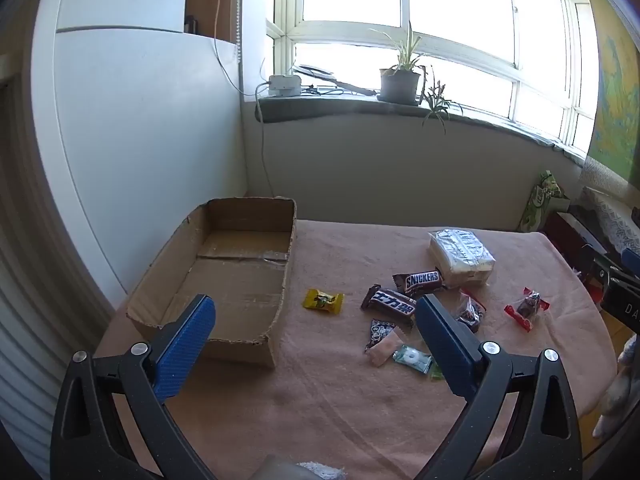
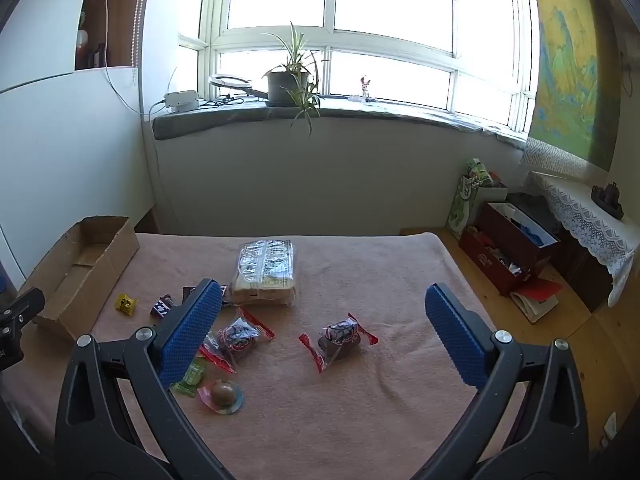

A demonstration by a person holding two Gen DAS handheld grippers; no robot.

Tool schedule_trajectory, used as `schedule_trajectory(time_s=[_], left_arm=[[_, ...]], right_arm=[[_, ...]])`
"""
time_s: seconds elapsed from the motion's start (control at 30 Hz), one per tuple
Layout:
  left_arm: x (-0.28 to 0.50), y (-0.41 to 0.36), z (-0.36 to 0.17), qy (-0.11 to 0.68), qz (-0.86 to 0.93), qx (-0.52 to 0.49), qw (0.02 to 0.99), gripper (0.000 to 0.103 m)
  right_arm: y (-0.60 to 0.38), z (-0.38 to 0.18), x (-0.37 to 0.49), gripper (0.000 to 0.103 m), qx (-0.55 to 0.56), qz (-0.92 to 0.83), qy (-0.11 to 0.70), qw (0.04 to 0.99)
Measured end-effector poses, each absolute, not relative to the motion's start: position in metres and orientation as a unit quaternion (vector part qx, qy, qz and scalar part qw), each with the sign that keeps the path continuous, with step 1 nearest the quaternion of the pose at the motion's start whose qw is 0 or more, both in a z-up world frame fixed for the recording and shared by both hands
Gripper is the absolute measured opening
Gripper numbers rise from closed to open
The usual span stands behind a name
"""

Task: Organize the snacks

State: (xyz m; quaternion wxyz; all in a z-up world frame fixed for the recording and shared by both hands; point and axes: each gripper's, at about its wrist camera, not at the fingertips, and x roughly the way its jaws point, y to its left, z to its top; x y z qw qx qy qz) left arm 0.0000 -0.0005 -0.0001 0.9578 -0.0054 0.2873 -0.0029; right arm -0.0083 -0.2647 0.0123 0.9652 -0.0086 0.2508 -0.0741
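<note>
An empty cardboard box (image 1: pixel 224 276) (image 2: pixel 80 264) stands at the table's left. Snacks lie scattered to its right: a yellow candy (image 1: pixel 323 301) (image 2: pixel 126 304), two Snickers bars (image 1: pixel 418 280), a clear pack of bread (image 1: pixel 460 256) (image 2: pixel 266 272), two red-ended wrapped sweets (image 1: pixel 526 308) (image 2: pixel 340 338) and several small candies (image 1: pixel 412 358). My left gripper (image 1: pixel 316 312) hangs open above the table between box and snacks, holding nothing. My right gripper (image 2: pixel 324 300) is open too, above the red-ended sweet, apart from it.
A pink cloth (image 2: pixel 360 380) covers the table. Behind it run a wall and a windowsill with a potted plant (image 2: pixel 290 80). Red boxes (image 2: pixel 508 248) and a green bag (image 2: pixel 468 200) stand on the floor at the right.
</note>
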Motion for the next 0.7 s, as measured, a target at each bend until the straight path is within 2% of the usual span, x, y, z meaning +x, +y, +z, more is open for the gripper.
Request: schedule_trajectory(time_s=[0.7], left_arm=[[0.0009,-0.0007,0.0015,0.287,-0.006,-0.008,0.958,0.100]], right_arm=[[-0.2632,0.0089,-0.0055,0.103,-0.007,-0.072,0.255,0.964]])
